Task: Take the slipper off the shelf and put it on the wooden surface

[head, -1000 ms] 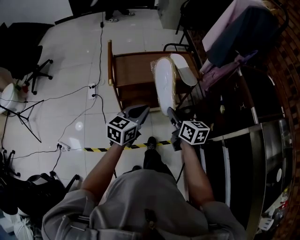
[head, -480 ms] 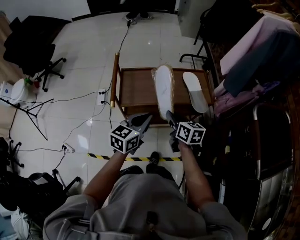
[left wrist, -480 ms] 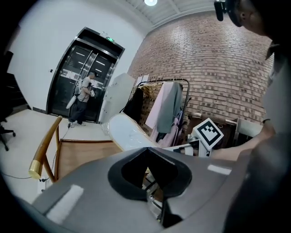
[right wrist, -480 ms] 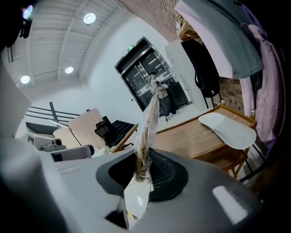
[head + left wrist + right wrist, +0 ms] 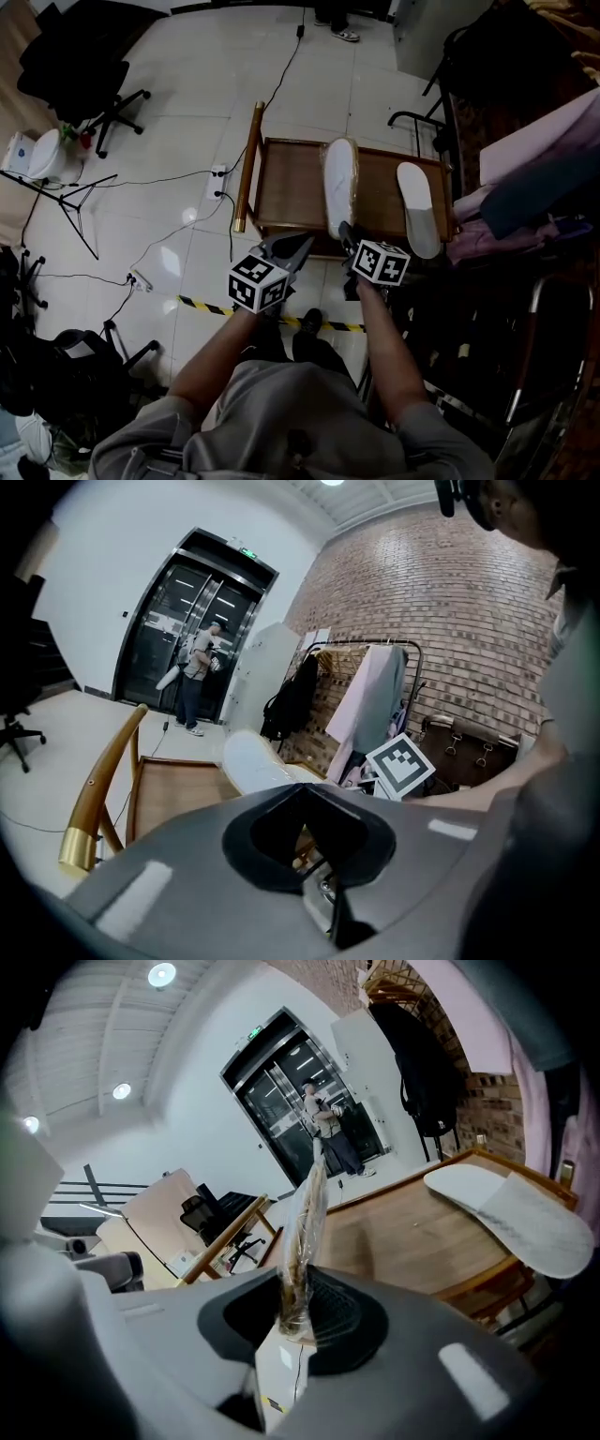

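- Jaws of the right gripper (image 5: 296,1321) are nearly closed and pinch the near end of the slipper (image 5: 338,187); they hold it through its clear wrap (image 5: 314,1194); the bite is small and the slipper is long, so it could tip or slide out if the hand shakes
- Jaws of the left gripper (image 5: 309,794) are pressed together with nothing in them; this gripper hangs just beside the right one, near the front edge of the wooden surface (image 5: 291,183); it could bump the slipper if it swings to the right
- the slipper stands up on its thin side over the middle of the surface; it runs from the front edge toward the back edge; I cannot tell if it touches the wood yet
- if the jaws let go now, I think it would flop over to one side; it might land upside down or skid on its slick wrap
- a second slipper (image 5: 417,208) lies flat at the right end of the surface, apart from the held one; a flop to the right could knock it or leave the two piled up
- the held end sits right at the front edge; put down too close to that edge, the slipper could hang over and drop to the floor (image 5: 187,112)
- the safe way, I think, is to lay it low and flat before the jaws spread
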